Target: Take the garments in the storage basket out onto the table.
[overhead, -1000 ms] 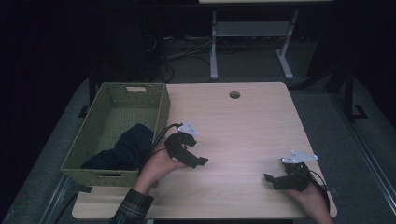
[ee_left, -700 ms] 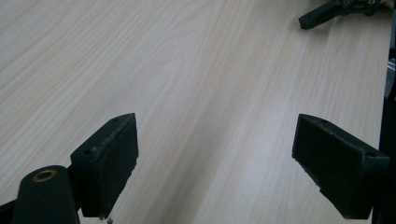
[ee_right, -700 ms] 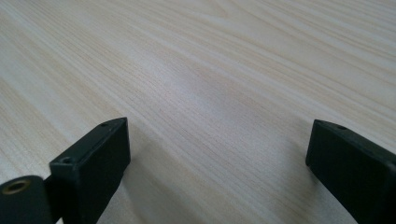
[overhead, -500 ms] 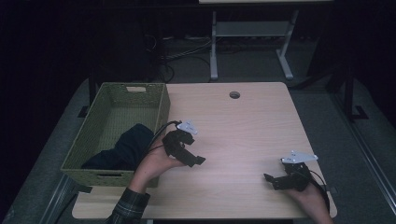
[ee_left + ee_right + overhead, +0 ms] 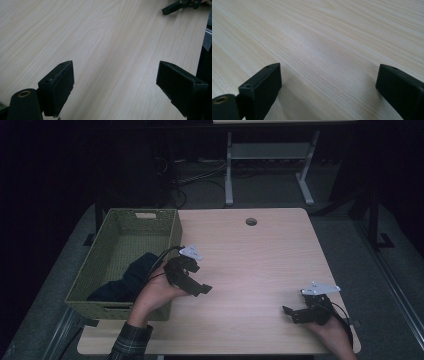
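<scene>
In the high view the dark cloth (image 5: 131, 276) in the green basket (image 5: 95, 270) is partly hidden by the basket's near wall and by the left hand (image 5: 155, 292), so its full shape cannot be told. The bottom edge cuts off both forearms, and the right hand (image 5: 332, 332) shows only in part. In the left gripper view the top edge crops the right gripper (image 5: 178, 5), and both gripper views cut their own 2 jaws at the bottom edge.
</scene>
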